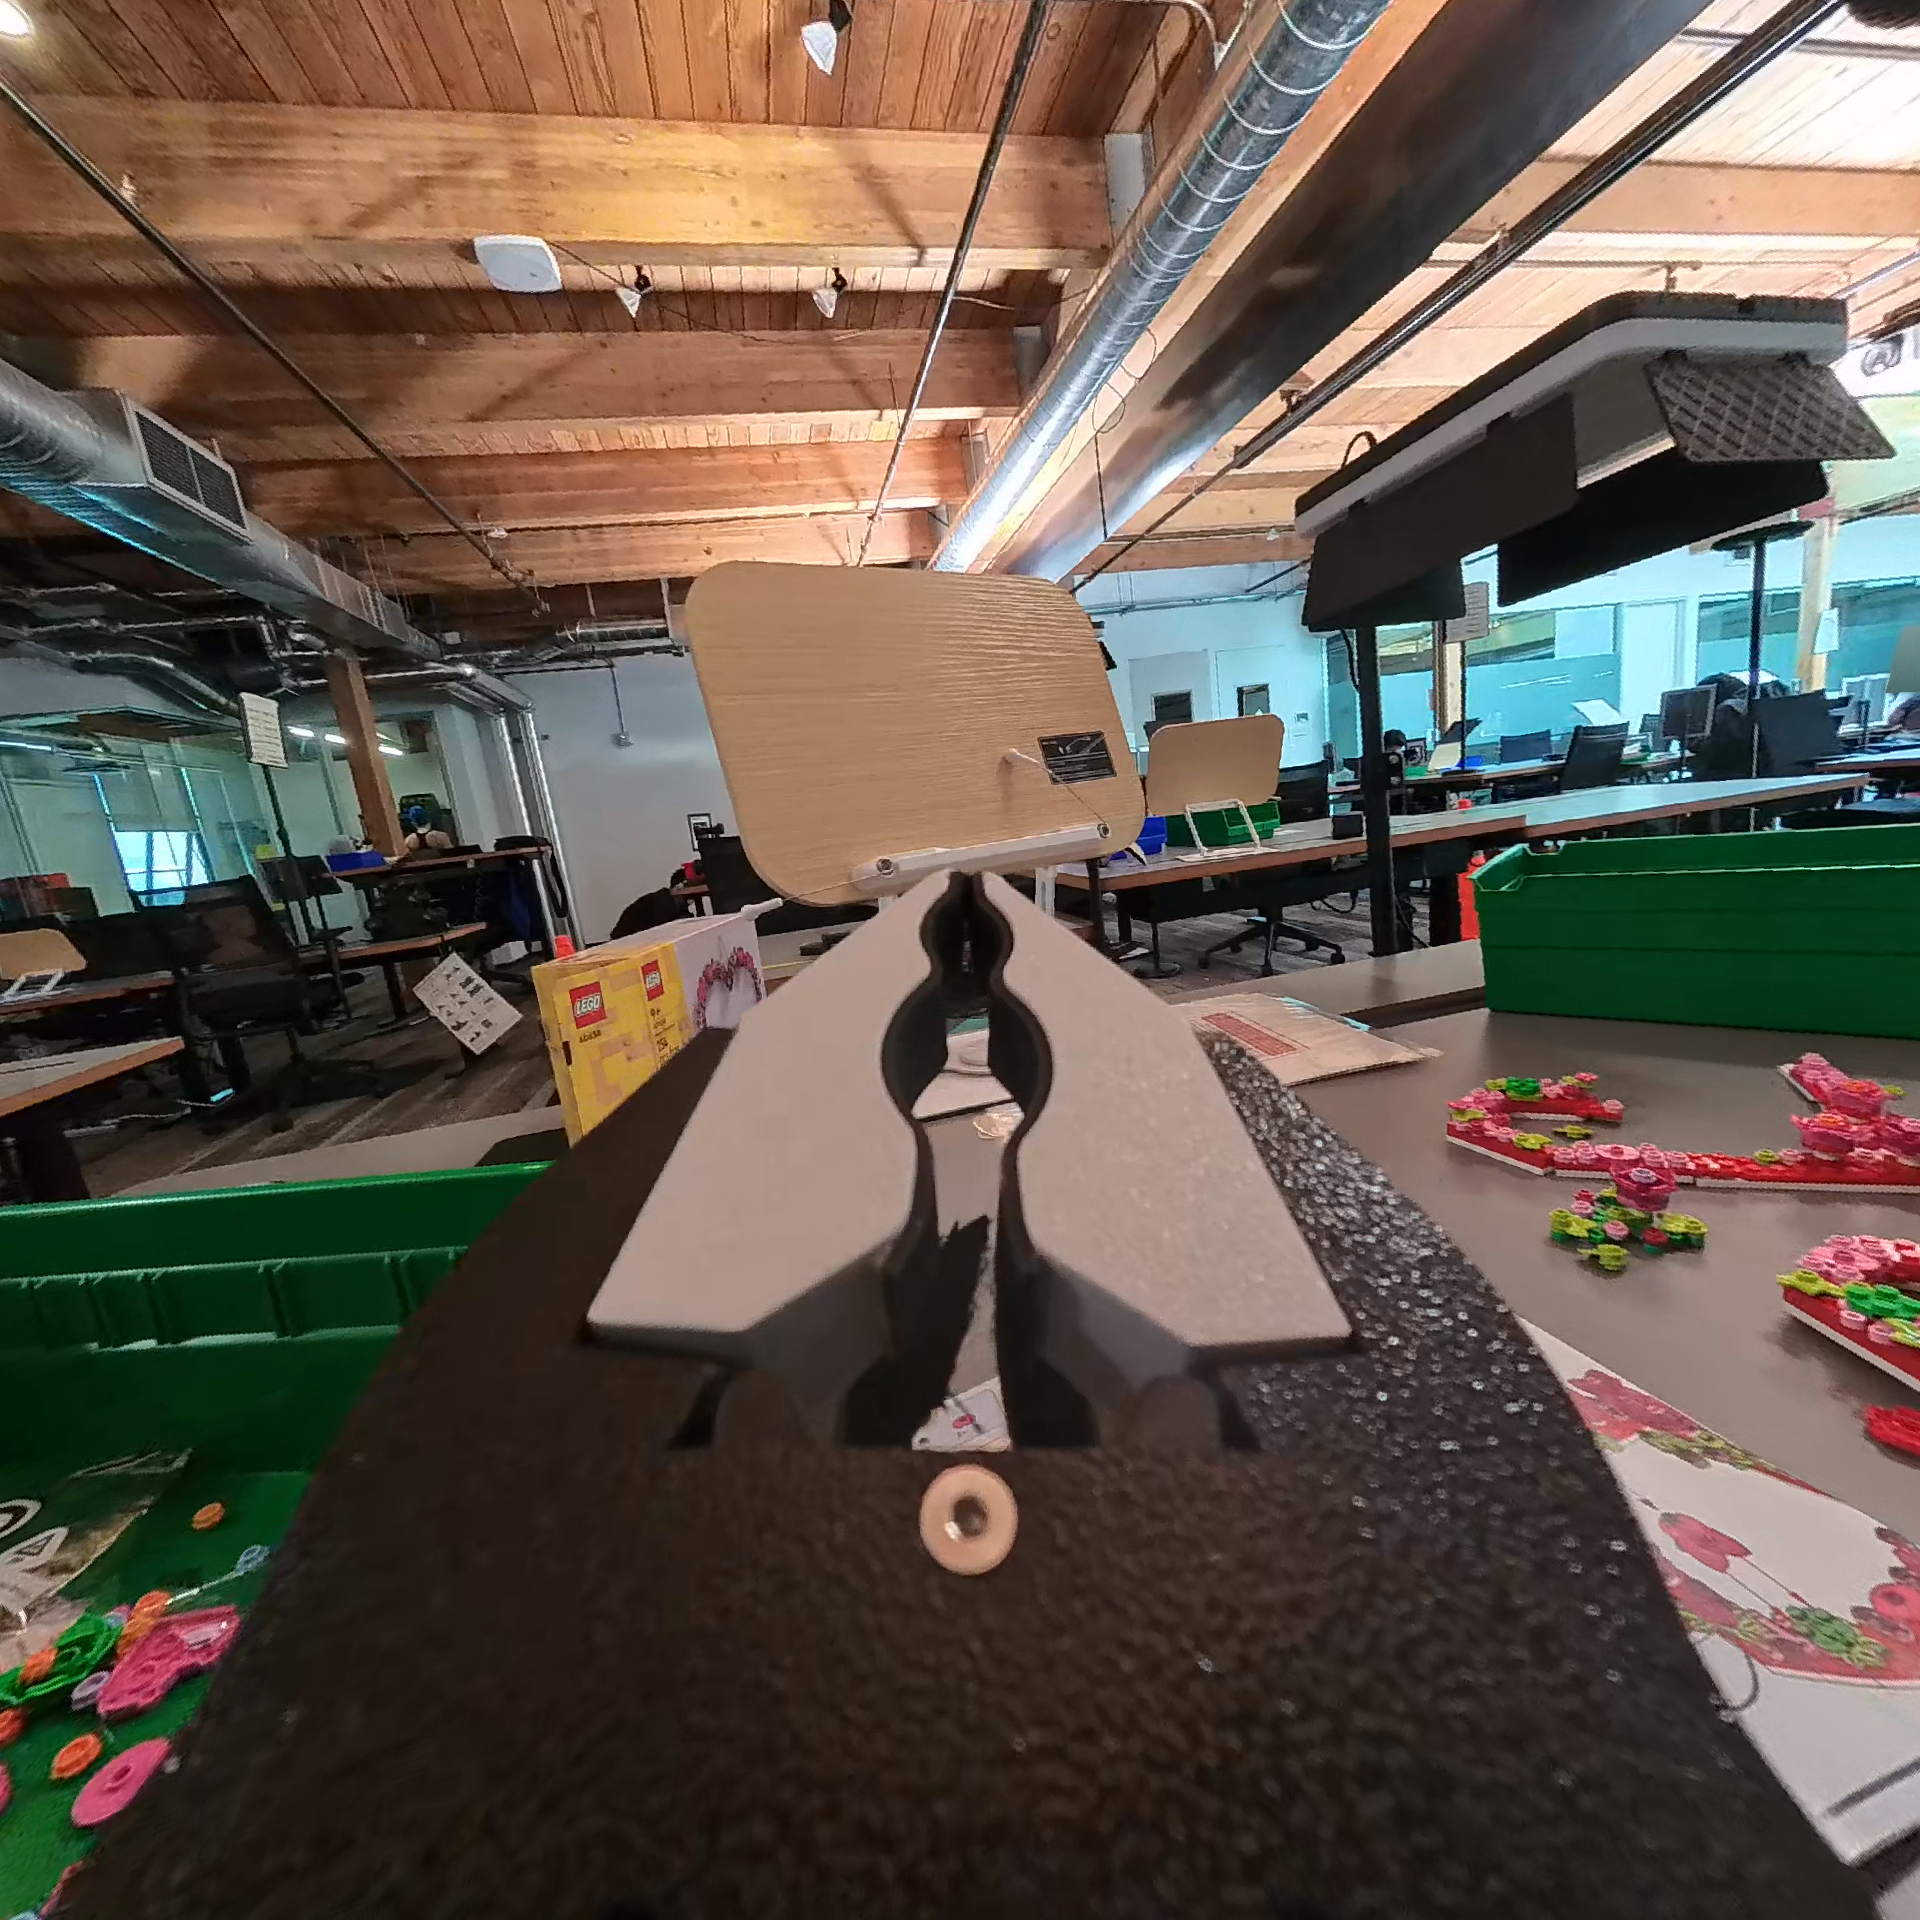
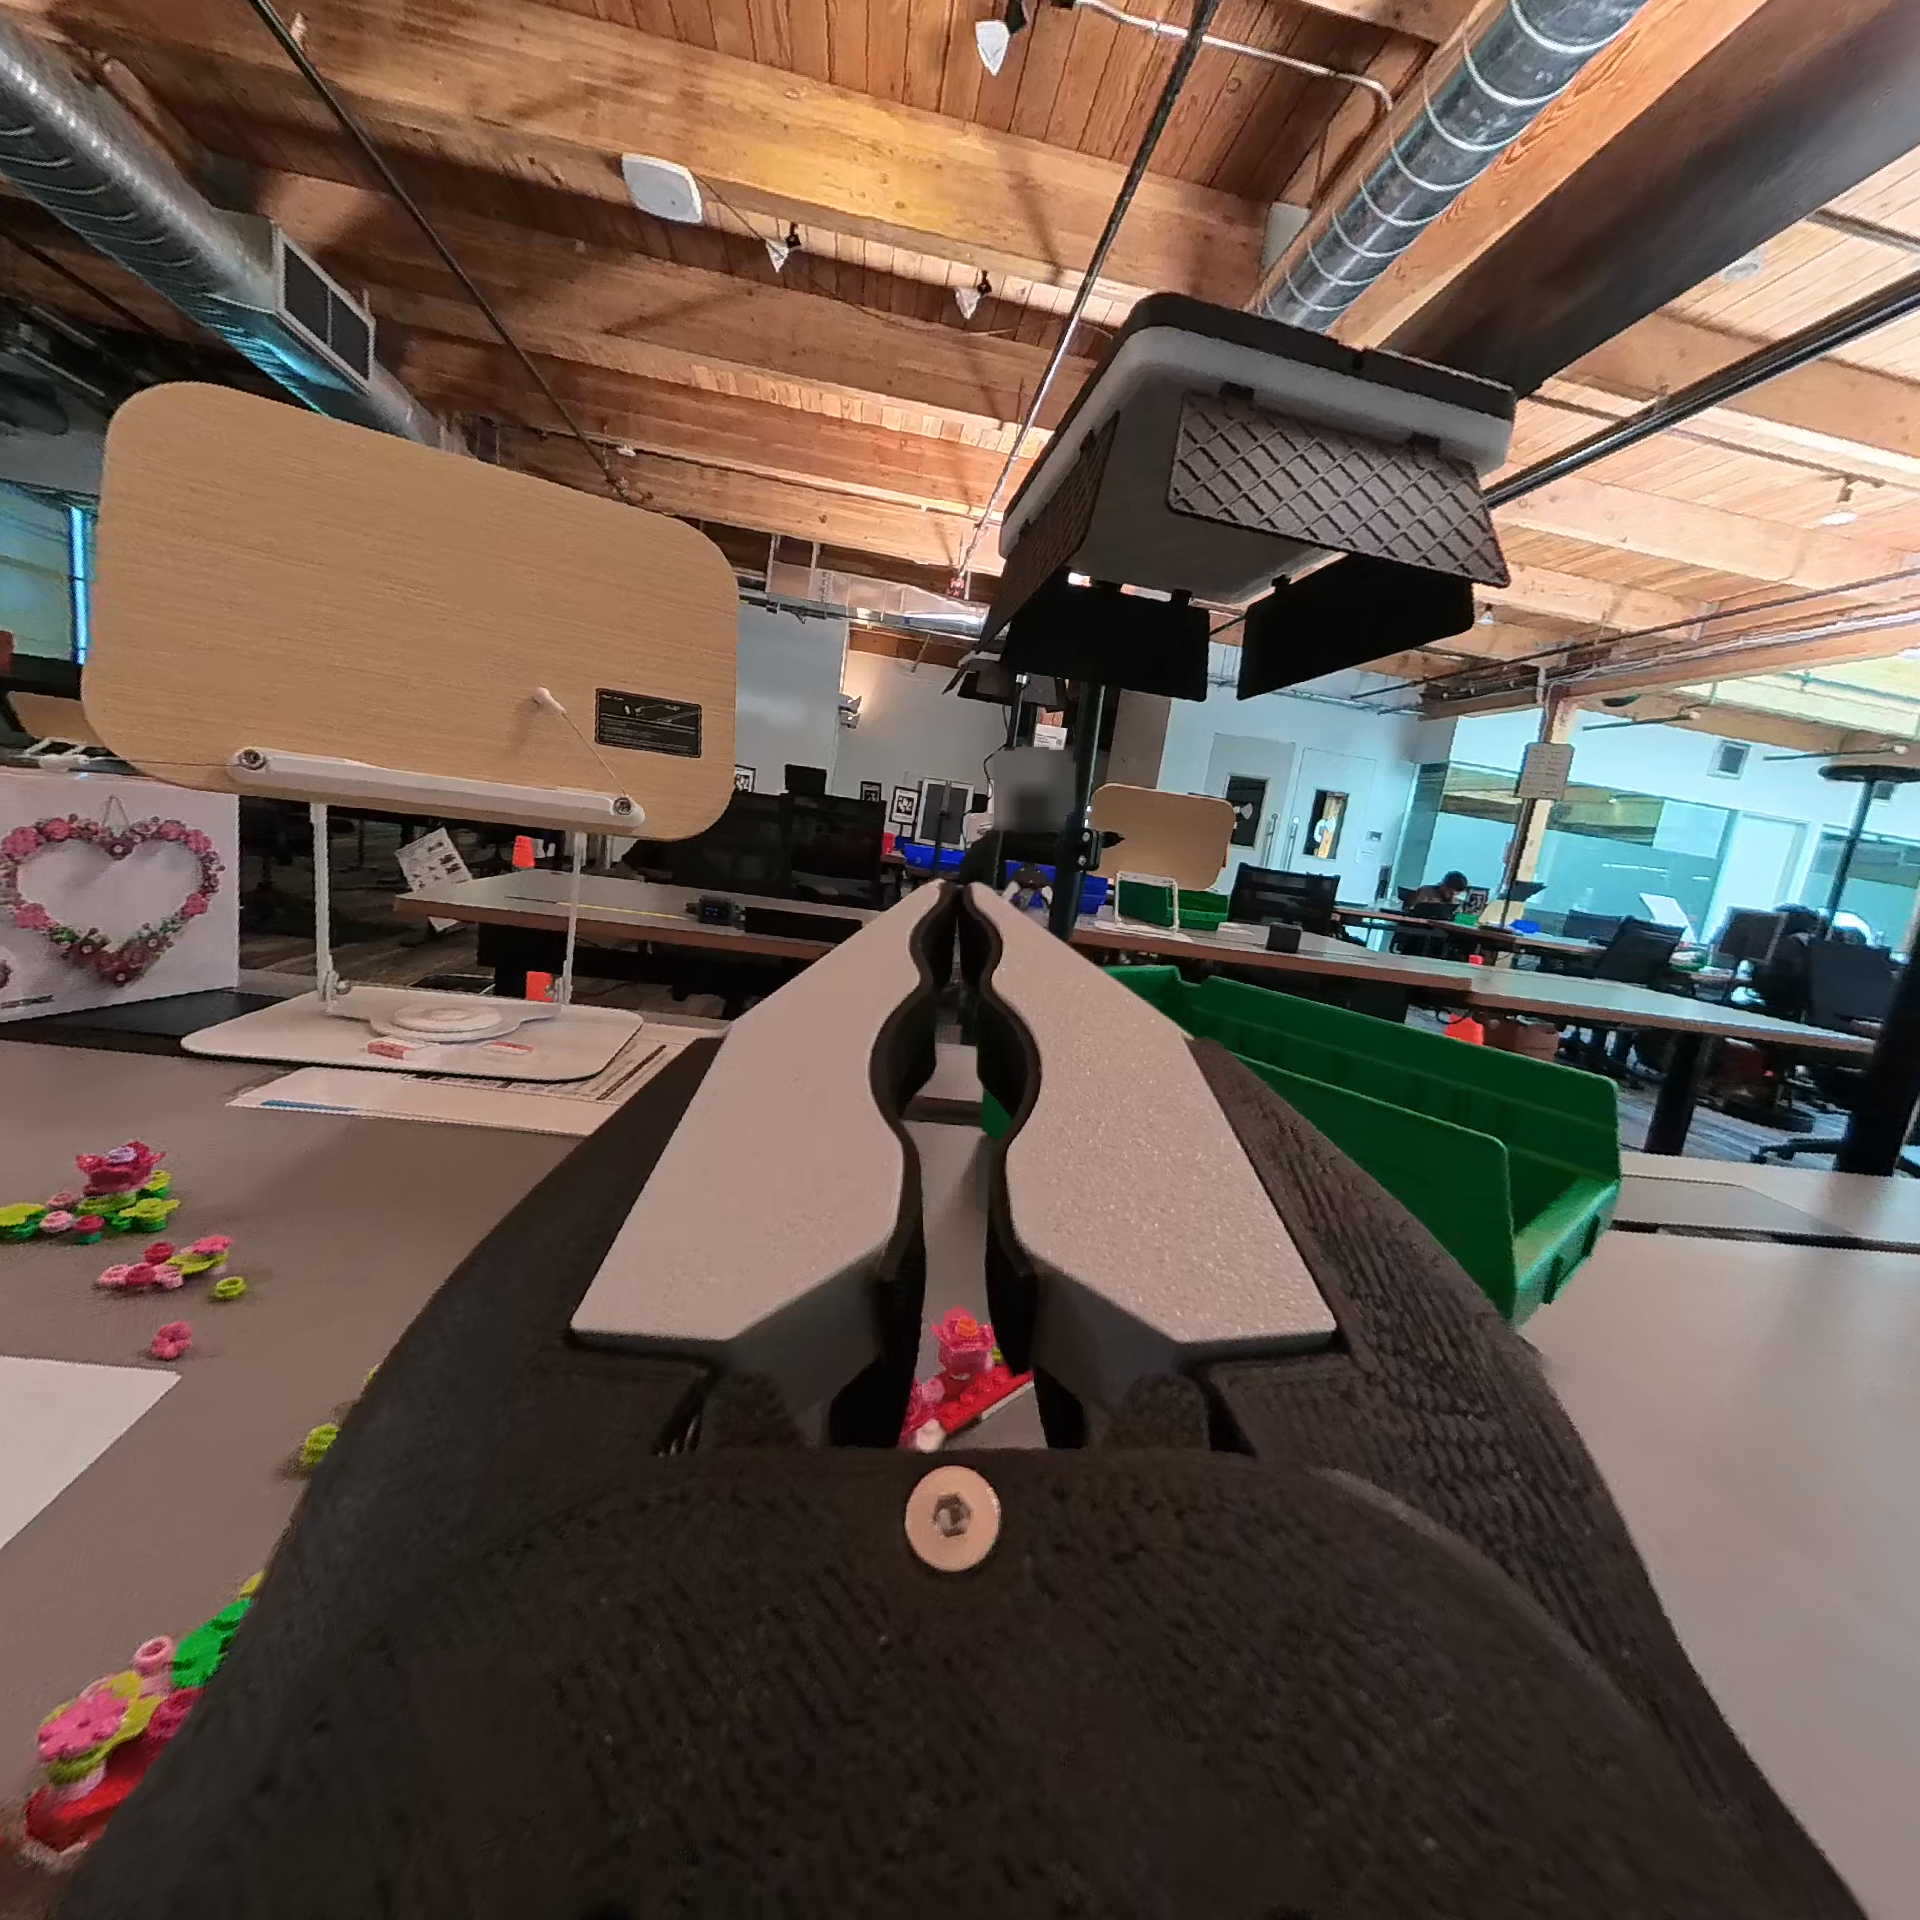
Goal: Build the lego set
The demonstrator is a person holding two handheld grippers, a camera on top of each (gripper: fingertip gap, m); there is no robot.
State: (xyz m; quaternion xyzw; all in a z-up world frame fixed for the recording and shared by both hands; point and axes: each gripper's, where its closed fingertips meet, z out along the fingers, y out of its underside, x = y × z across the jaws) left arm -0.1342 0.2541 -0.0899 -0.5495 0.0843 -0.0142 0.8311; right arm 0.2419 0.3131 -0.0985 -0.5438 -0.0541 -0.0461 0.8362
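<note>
My left gripper is shut and empty, held above the table and pointing at the back of a wooden book stand. Partly built red lego sections with pink and green flowers lie on the grey table to its right. Loose pink, orange and green pieces lie in a green tray at lower left. My right gripper is shut and empty, raised over the table. Small flower clusters lie to its left, and a red and pink piece shows below through the gap between its fingers.
The yellow lego box stands behind the left gripper; its white side with a heart picture shows in the right view. An instruction sheet lies at right. Green bins stand on the table. A lamp hangs overhead.
</note>
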